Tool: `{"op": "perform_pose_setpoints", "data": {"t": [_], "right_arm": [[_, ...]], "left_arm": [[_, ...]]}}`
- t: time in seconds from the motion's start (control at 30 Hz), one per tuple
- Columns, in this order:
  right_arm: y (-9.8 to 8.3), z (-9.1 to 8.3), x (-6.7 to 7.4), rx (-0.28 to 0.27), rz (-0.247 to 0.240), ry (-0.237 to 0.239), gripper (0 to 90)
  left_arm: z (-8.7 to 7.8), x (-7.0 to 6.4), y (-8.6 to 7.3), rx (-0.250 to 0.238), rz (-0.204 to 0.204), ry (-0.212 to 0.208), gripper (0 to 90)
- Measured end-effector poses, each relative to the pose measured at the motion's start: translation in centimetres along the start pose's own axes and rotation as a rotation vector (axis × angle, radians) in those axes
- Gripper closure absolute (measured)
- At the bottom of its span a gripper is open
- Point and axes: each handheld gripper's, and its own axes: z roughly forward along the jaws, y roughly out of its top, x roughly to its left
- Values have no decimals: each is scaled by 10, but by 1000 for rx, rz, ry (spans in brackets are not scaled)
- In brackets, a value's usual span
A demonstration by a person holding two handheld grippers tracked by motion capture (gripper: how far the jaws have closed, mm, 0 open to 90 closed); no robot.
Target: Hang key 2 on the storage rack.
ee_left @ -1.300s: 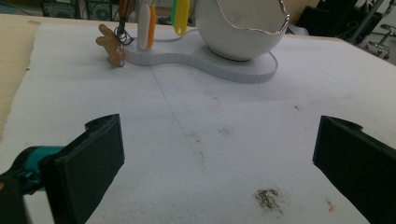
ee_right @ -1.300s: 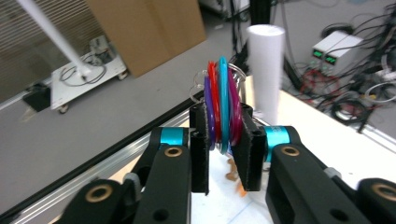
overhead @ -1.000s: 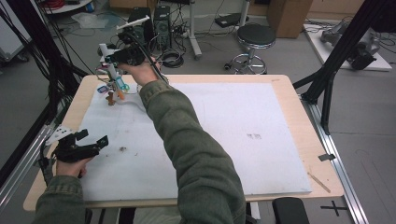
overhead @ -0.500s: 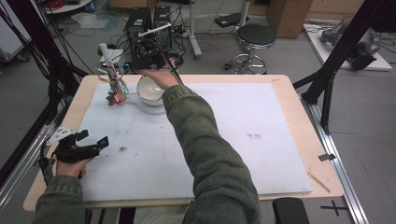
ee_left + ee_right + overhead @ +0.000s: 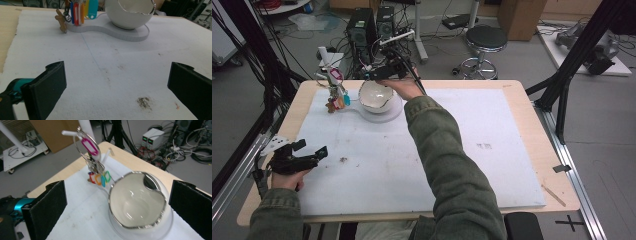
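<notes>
A white bowl (image 5: 376,96) with a silver wavy rim stands on a flat white base (image 5: 379,115) at the far left of the mat. Beside it a white stand holds coloured key tags (image 5: 338,97). My right gripper (image 5: 371,75) hovers open just behind and above the bowl; between its jaws I see the bowl (image 5: 137,202), the key tags (image 5: 100,178) and a pink tag (image 5: 88,146) higher on the ring. My left gripper (image 5: 310,148) rests open near the front left corner, holding nothing. It faces the bowl (image 5: 130,15) and key tags (image 5: 80,12) far off.
A white foam mat (image 5: 472,150) covers most of the wooden table (image 5: 532,90). A small dirt smudge (image 5: 144,102) lies just ahead of my left gripper. Computer towers (image 5: 362,25), cables and a stool (image 5: 486,40) stand beyond the far edge.
My right gripper has moved rightward from the key stand to above the bowl, and the bowl has come into sight. The left gripper has stayed put.
</notes>
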Motion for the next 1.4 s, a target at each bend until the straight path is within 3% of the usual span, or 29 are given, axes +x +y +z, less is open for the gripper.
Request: {"op": "perform_pose_setpoints", "data": {"t": [0.4,0.93,1.13,1.4], "right_arm": [[-23,-29,-24,-19,21,-36,8],[-50,-68,-39,-28,22,-62,8],[-62,-82,-49,-20,33,-97,8],[-81,-99,-64,-50,74,-117,8]], "left_arm": [[0,0,0,1,1,5,25],[0,-1,0,7,6,8,24],[0,-1,0,9,5,10,24],[1,-1,-1,12,6,11,24]]}}
